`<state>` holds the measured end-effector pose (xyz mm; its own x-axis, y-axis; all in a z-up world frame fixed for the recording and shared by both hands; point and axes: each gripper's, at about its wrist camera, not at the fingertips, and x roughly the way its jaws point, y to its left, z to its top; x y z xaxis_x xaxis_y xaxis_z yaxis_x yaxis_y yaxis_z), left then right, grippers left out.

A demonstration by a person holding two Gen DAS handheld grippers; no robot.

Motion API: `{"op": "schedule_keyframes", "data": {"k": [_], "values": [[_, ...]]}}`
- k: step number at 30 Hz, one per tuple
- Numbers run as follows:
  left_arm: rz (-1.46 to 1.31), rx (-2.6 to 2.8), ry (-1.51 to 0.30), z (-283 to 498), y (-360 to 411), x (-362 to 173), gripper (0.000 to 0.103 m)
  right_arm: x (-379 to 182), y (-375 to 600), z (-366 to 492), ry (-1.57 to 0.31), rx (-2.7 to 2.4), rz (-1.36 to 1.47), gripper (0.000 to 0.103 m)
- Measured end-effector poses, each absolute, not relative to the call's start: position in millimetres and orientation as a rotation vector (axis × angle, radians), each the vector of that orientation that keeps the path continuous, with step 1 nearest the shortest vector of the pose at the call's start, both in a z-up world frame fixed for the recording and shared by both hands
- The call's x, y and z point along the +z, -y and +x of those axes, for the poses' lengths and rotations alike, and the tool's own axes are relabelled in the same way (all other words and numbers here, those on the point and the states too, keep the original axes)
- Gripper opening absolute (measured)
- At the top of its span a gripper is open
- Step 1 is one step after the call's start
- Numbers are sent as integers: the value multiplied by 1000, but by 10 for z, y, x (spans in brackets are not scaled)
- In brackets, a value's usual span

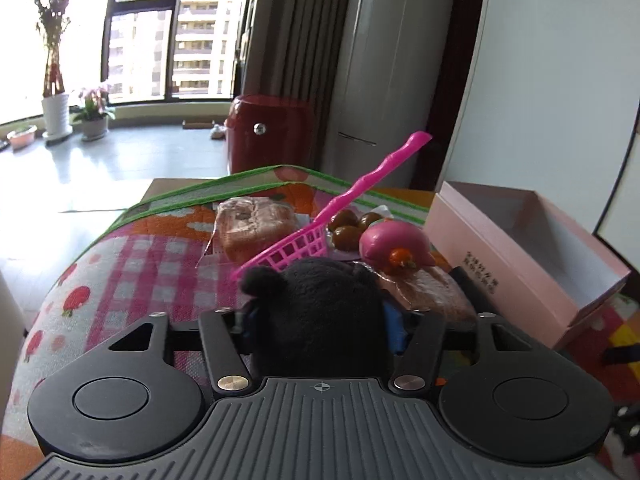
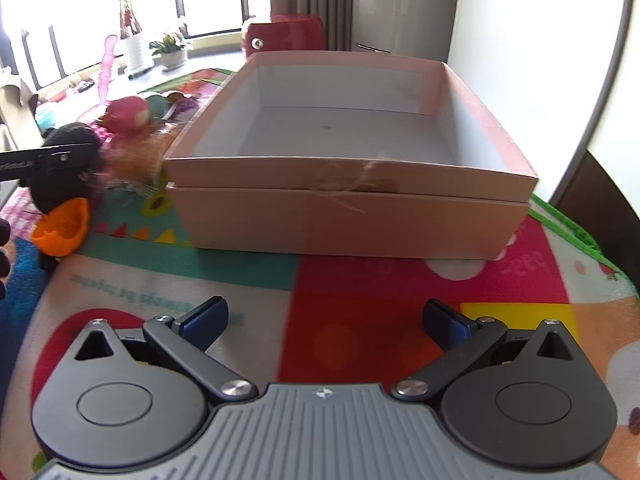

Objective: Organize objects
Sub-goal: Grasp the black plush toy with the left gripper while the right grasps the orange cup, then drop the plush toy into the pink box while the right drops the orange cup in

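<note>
Black plush toy (image 1: 320,312) sits clamped in our left tool (image 1: 320,320) above the colourful patterned mat (image 1: 140,264); our right tool (image 2: 325,320) hangs open before the empty pink cardboard box (image 2: 352,216)

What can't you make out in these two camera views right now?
- Left wrist view: the black plush toy hides the left gripper pads' contact and the table behind.
- Left wrist view: the pink box interior is cut off by its near wall.
- Right wrist view: the items left of the box are motion-blurred.
- Right wrist view: the orange object under the toy is unidentifiable.
</note>
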<state>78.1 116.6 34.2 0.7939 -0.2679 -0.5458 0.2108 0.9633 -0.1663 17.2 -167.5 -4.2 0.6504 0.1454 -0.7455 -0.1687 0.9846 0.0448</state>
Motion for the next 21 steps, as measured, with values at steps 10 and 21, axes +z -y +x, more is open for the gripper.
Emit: {"op": "schedule_keyframes", "data": {"k": [10, 21], "values": [[-139, -258, -506, -34, -1609, 910, 62, 167, 128, 124, -641, 530, -221, 98], [-200, -330, -430, -472, -1526, 1317, 62, 495, 563, -372, -691, 570, -224, 43]]}}
